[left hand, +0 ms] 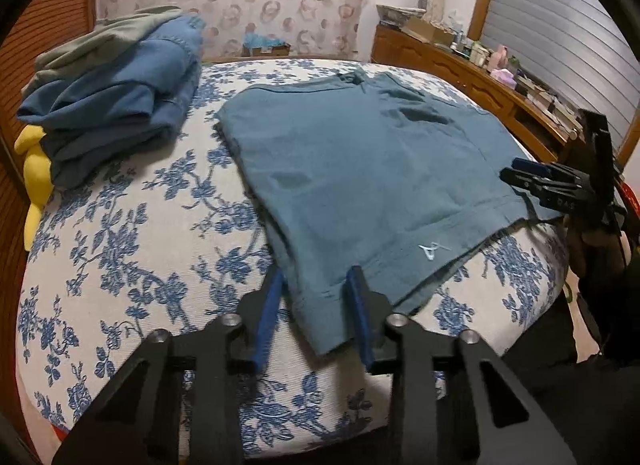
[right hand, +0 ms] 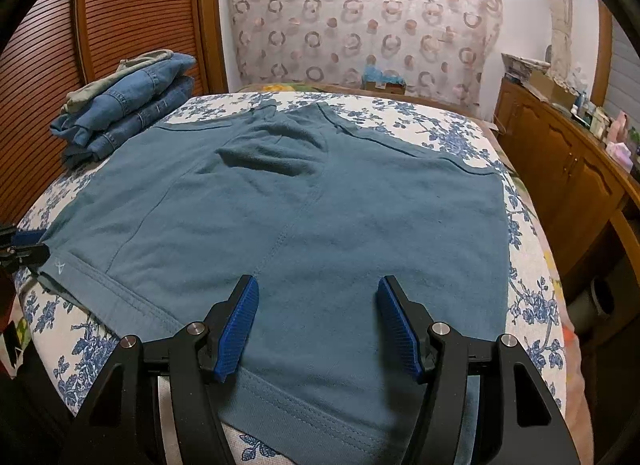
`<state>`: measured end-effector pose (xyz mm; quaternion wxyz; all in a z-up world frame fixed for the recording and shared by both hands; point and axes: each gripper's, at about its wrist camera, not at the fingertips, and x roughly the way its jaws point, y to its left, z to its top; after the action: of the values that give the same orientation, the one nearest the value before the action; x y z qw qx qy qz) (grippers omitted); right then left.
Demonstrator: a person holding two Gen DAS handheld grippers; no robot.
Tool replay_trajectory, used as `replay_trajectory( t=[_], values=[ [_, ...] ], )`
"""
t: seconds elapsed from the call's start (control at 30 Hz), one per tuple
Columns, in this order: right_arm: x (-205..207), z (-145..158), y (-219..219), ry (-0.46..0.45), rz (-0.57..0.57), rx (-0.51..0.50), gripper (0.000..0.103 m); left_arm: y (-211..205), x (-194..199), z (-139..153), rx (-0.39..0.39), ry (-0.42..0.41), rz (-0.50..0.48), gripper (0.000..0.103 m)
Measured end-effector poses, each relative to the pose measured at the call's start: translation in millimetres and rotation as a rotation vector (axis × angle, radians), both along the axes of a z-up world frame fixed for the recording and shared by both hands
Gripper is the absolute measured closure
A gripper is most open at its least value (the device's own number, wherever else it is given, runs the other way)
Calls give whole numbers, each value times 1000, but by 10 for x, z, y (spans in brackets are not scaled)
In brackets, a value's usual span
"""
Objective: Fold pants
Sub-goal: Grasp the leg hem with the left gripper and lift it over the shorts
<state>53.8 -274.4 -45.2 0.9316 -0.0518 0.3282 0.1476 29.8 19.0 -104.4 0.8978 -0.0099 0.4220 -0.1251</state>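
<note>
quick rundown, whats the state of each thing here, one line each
shorts: spread flat on the bed, not folded yet
left gripper: open, fingers either side of the shorts' hem corner
right gripper: open, over the near hem
clothes pile: folded, stacked at the bed's far corner
bed: covered with a blue floral spread

**Shorts flat on the bed, folded stack behind**

The shorts [right hand: 304, 217] lie spread on the bed [right hand: 532, 265]. At ten o'clock behind them sits a pile of folded clothes [right hand: 128, 105]. A sideboard [right hand: 560, 169] stands at two o'clock, beside the bed.
</note>
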Motion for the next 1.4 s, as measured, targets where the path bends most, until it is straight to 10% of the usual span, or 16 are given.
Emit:
replay_trajectory(
  t=[0.2, 1.4],
  values=[
    [17, -9, -7, -5, 0, 16, 39, -47, 9, 51, 11, -12, -3, 91],
    [34, -15, -136, -30, -86, 56, 35, -781, 499, 770, -13, -174, -171, 95]
  ],
)
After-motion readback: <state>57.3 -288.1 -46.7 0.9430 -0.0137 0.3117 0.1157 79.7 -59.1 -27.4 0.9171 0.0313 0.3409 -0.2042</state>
